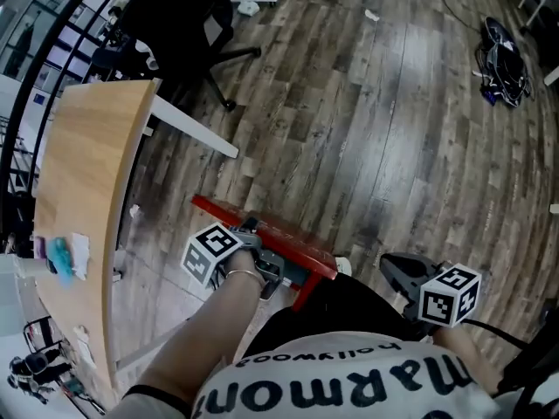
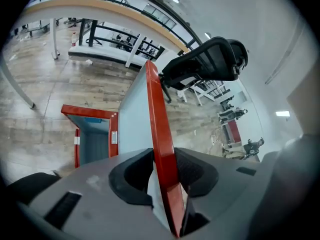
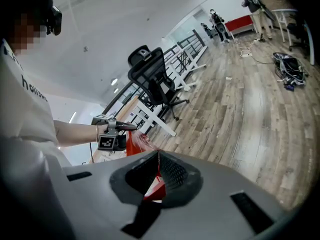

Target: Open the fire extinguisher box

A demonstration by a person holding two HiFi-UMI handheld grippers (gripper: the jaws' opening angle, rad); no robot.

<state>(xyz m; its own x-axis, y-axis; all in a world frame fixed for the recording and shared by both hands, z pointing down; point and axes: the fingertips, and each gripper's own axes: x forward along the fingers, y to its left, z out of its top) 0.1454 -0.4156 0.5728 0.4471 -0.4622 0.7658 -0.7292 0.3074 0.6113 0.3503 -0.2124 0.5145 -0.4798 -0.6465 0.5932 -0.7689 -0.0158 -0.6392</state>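
Observation:
The fire extinguisher box's red-framed door (image 1: 288, 243) stands swung out over the wooden floor, edge-on below me. In the left gripper view the door's red edge (image 2: 157, 114) runs straight between the jaws, and the box's open red frame (image 2: 90, 113) shows behind to the left. My left gripper (image 1: 278, 273) (image 2: 165, 176) is shut on that edge, a pad against each face. My right gripper (image 1: 393, 273) hangs apart to the right of the door. In its own view the right gripper (image 3: 159, 166) has its pads together, holds nothing, and looks at the door (image 3: 135, 141).
A curved wooden desk (image 1: 87, 216) with white legs stands at the left. A black office chair (image 1: 175, 16) is beyond it. A bundle of cables (image 1: 505, 59) lies on the floor at the far right. People (image 3: 252, 1) stand far off across the room.

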